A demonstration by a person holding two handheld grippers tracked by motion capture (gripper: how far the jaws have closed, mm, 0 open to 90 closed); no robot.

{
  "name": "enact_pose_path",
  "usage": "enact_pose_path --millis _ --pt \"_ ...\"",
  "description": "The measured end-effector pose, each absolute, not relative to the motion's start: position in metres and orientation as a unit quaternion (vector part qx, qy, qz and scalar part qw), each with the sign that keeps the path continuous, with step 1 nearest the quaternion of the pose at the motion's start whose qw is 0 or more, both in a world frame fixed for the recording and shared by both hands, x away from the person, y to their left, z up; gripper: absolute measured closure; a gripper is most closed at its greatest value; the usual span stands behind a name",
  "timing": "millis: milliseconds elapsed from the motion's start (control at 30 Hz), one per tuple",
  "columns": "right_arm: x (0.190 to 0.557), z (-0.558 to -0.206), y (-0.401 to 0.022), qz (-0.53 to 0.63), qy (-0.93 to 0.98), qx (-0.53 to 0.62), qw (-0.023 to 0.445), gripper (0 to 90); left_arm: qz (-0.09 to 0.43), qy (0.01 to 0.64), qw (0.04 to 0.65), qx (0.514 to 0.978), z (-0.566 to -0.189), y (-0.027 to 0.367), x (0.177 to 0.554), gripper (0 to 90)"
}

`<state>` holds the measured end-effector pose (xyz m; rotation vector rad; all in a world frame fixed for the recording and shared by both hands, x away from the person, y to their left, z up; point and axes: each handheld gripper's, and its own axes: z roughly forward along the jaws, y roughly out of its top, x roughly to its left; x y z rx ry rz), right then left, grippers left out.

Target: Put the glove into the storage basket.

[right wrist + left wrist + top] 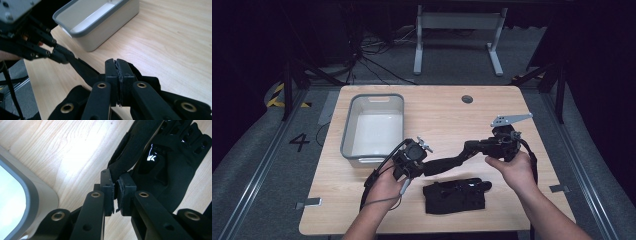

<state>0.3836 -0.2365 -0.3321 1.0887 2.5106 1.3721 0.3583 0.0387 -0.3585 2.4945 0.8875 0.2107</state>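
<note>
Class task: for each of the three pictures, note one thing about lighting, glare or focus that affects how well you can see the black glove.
High view: dim, with dark surroundings, so the held glove and the glove lying on the table lose detail. Left gripper view: bright table glare, a shiny highlight on the lying glove, and the left gripper looms large. Right gripper view: evenly lit; the tub looks slightly soft, the right gripper sharper.

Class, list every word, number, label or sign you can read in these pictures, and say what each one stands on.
"4" – a large dark numeral on the grey floor left of the table.
Yellow and black hazard stripes on the floor farther back: a sign, no words.
A glossy mark on the black glove in the left gripper view: a glare patch, not readable as text.
Nothing readable on the grey bin.
</note>
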Motion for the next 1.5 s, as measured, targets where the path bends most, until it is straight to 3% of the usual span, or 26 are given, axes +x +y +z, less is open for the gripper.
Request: enact_pose_path --millis 1000,1500 --pt "0.364 -0.364 -0.25 0.438 0.825 0.357 0.016 88.5 0.057 0.297 0.207 0.93 -0.359 0.028 0.35 84.0" --pt "0.35 -0.379 -0.257 0.429 0.831 0.355 -0.003 88.1 0.012 0.27 0.179 0.946 -0.363 0.021 0.345 82.9"
